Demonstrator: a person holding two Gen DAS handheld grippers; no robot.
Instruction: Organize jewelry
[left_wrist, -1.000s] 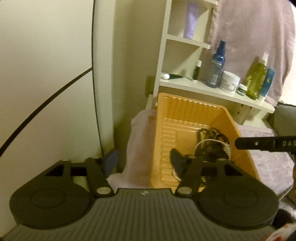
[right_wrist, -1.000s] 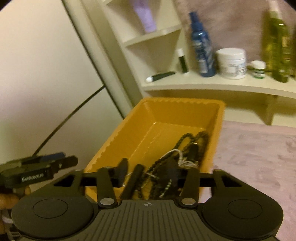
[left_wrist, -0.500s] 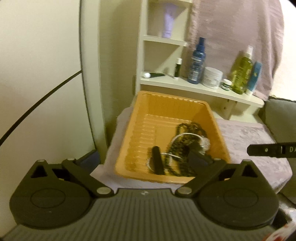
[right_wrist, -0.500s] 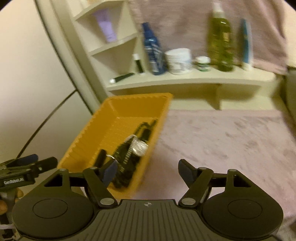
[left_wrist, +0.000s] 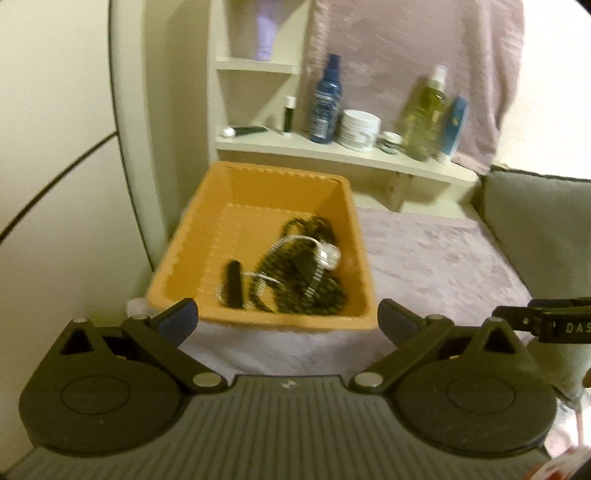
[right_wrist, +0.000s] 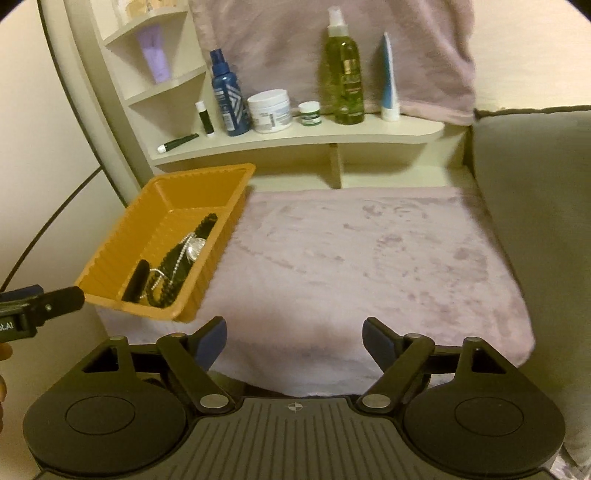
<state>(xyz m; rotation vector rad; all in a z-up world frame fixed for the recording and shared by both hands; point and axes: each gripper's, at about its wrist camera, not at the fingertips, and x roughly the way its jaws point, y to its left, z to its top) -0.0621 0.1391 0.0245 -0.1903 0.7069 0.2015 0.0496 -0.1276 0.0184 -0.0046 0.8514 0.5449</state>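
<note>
An orange ribbed tray (left_wrist: 258, 192) (right_wrist: 162, 206) rests on the left end of a mauve cloth (right_wrist: 369, 251). Inside it lies a tangle of dark bead necklaces (left_wrist: 295, 273) (right_wrist: 177, 266), a silver chain with a round silver piece (left_wrist: 328, 254) (right_wrist: 195, 246), and a short black bar (left_wrist: 233, 282) (right_wrist: 135, 280). My left gripper (left_wrist: 287, 320) hangs wide open just before the tray's near wall, with nothing between its fingers. My right gripper (right_wrist: 293, 341) hovers over the cloth's front edge, right of the tray; its jaws are opening and hold nothing.
A cream shelf (right_wrist: 295, 138) behind the cloth carries a blue spray bottle (right_wrist: 227, 99), a white jar (right_wrist: 269, 110), a green bottle (right_wrist: 343, 74) and tubes. A grey cushion (right_wrist: 535, 221) bounds the right side. A pale wall with a dark cable (left_wrist: 55, 177) stands left.
Both grippers have let go inside the tray, opened, and drawn back out of it toward me. The right one swung rightward over the cloth. The jewelry stays in the tray.
</note>
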